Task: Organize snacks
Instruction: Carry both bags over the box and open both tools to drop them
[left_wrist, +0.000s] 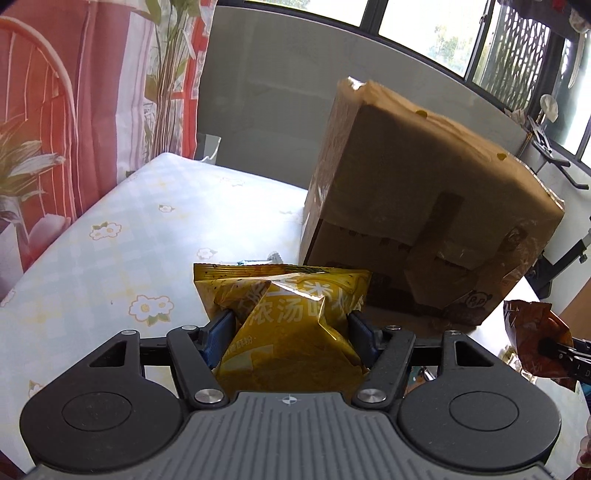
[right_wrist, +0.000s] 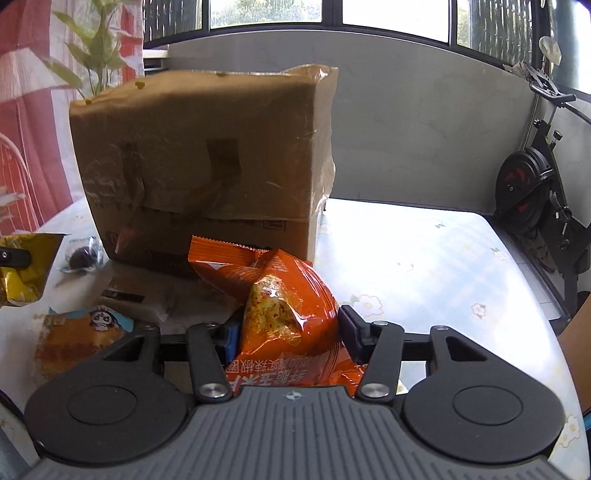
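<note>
A bench (left_wrist: 110, 229) with a flowery cloth stands by a sunny window. The left tongs (left_wrist: 290, 328) are clamped on a puffy yellow snack bag (left_wrist: 288, 314), lifted up. A big brown box (right_wrist: 199, 158) sits behind. The right tongs (right_wrist: 288, 328) squeeze a crinkly orange snack bag (right_wrist: 291, 306). Both bags look light, soft and slippery; hold the middle gently.

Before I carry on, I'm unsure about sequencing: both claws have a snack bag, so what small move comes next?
Probably lift the yellow bag in the left claw toward the top of the cardboard box. The bag already looks pinched and clear of the table, and the box stands just ahead; the orange bag can follow.
</note>
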